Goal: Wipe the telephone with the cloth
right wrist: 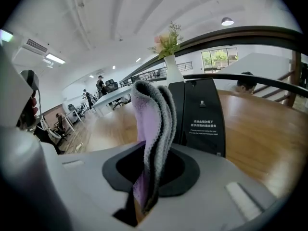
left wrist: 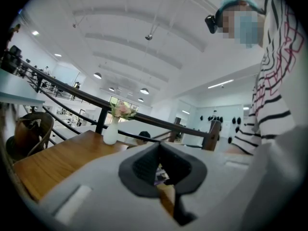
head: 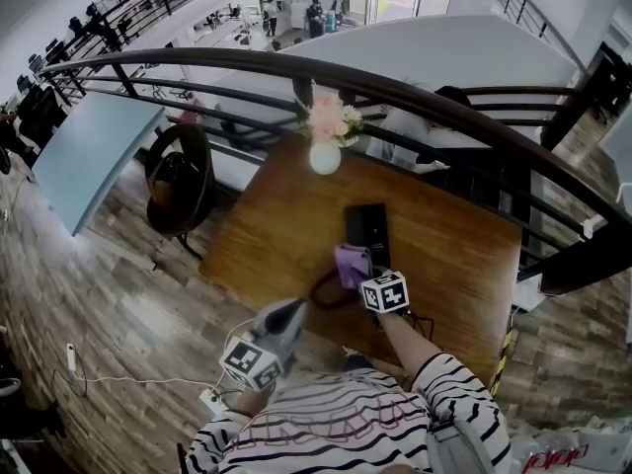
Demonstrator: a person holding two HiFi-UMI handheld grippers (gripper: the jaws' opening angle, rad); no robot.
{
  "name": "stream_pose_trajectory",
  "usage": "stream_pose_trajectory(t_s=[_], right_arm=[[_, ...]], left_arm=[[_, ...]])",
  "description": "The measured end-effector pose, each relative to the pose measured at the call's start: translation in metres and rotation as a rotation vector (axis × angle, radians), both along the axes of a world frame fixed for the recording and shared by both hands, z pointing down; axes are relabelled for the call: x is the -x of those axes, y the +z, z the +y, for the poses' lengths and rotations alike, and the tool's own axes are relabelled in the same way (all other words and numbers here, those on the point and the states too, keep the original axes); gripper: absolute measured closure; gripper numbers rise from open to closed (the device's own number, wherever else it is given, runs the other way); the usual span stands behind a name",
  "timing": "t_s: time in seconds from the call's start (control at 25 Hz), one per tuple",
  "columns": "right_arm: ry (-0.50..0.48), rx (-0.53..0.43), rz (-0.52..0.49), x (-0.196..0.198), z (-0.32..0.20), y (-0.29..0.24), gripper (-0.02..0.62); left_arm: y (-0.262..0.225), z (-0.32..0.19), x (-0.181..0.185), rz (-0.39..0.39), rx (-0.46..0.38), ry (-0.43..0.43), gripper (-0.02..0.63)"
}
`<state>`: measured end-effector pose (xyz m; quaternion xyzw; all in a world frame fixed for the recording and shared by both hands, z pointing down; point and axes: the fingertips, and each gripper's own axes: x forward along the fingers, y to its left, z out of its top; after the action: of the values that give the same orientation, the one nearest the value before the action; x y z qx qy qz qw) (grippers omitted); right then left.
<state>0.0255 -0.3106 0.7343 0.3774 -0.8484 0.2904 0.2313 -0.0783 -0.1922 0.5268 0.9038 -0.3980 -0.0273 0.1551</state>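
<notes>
Cloth (right wrist: pixel 153 124) pinched in right tool (right wrist: pixel 148 174) beside telephone (right wrist: pixel 203 115); left tool (left wrist: pixel 159 154) pressed together; vase (head: pixel 324 158) holds flowers (head: pixel 333 118).

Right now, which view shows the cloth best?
The right gripper view: the cloth fills its centre, pinched in the right claw. The head view shows it small by the telephone; the left gripper view, hardly at all.

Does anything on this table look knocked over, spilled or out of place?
Nothing stands out. The vase stands upright at the far edge of the table, the telephone sits on the wood, and the cloth hangs folded, clamped in the jaws of the right gripper. No spill or damage shows.
</notes>
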Motion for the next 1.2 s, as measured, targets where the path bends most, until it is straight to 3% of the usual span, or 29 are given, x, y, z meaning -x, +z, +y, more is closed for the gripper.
stream_pose_trajectory(t_s=[0.72, 1.2], right_arm=[[0.223, -0.002, 0.097, -0.124, -0.017, 0.003, 0.538], [0.256, -0.03, 0.033, -0.121, -0.006, -0.02, 0.54]], left_arm=[[0.002, -0.028, -0.056, 0.028, -0.012, 0.132, 0.604], [-0.005, -0.027, -0.055, 0.036, -0.029, 0.131, 0.604]])
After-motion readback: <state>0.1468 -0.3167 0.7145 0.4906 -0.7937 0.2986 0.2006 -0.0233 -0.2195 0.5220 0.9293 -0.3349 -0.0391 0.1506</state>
